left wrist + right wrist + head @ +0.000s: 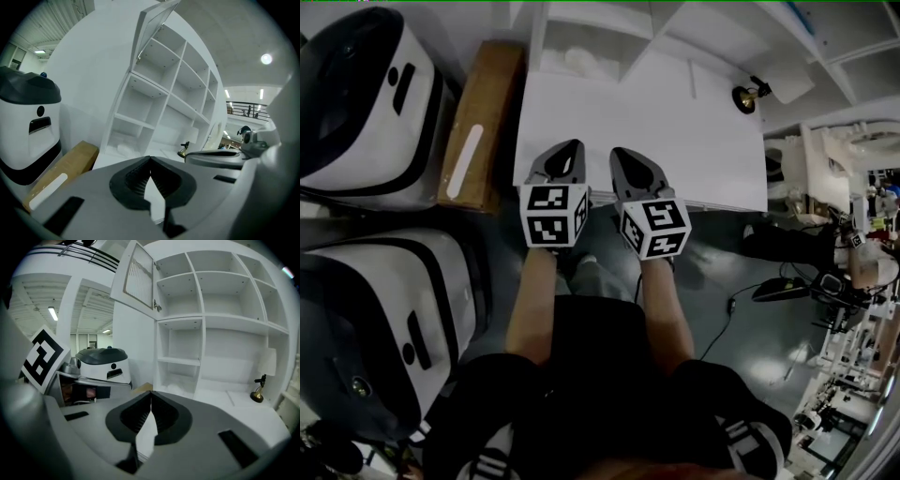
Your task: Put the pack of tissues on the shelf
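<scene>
A white, crinkly pack of tissues (581,59) lies in the lowest left compartment of the white shelf unit (694,37), and it shows in the left gripper view as well (125,149). My left gripper (572,147) and right gripper (620,153) hang side by side over the near edge of the white counter (675,141), well short of the pack. In both gripper views the jaws meet at their tips, left (150,158) and right (151,394), with nothing between them.
Two white-and-black machines (366,103) (384,319) stand at the left, with a brown cardboard box (478,122) against the counter's side. A small brass lamp (748,97) sits at the counter's right. An upper cabinet door (138,275) hangs open. Cables and equipment (797,286) lie on the floor at the right.
</scene>
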A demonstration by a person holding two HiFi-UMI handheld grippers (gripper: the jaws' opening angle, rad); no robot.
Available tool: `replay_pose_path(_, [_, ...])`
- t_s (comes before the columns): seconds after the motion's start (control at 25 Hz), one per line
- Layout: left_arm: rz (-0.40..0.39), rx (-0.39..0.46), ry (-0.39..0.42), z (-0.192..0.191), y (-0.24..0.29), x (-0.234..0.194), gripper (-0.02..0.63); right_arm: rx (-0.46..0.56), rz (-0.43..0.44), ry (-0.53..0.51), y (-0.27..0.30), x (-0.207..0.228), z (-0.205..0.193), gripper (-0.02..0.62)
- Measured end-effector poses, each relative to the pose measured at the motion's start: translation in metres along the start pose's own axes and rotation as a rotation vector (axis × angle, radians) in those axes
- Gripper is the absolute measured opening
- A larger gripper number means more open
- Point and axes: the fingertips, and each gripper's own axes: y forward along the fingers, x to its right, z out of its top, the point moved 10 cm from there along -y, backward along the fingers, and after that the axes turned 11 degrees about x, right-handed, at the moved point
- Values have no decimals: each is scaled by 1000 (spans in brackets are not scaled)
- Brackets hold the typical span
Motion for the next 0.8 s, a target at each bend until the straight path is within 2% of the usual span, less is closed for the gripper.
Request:
replay_pose_path(0.2, [0,-12,-12,0,2,-6,11,-18,-5,-21,2,1,2,20])
replay_pose_path(0.48, [-5,19,11,11,-1,-3,11,20,25,-52,6,-2,19,20])
replay_pose_path(0.68, [43,5,8,13,-1,-16,11,14,74,-31,22,-6,15,20])
replay_pose_path(0.8, [70,-7,14,12,4,-22,11,8,68,4,34,6,8,20])
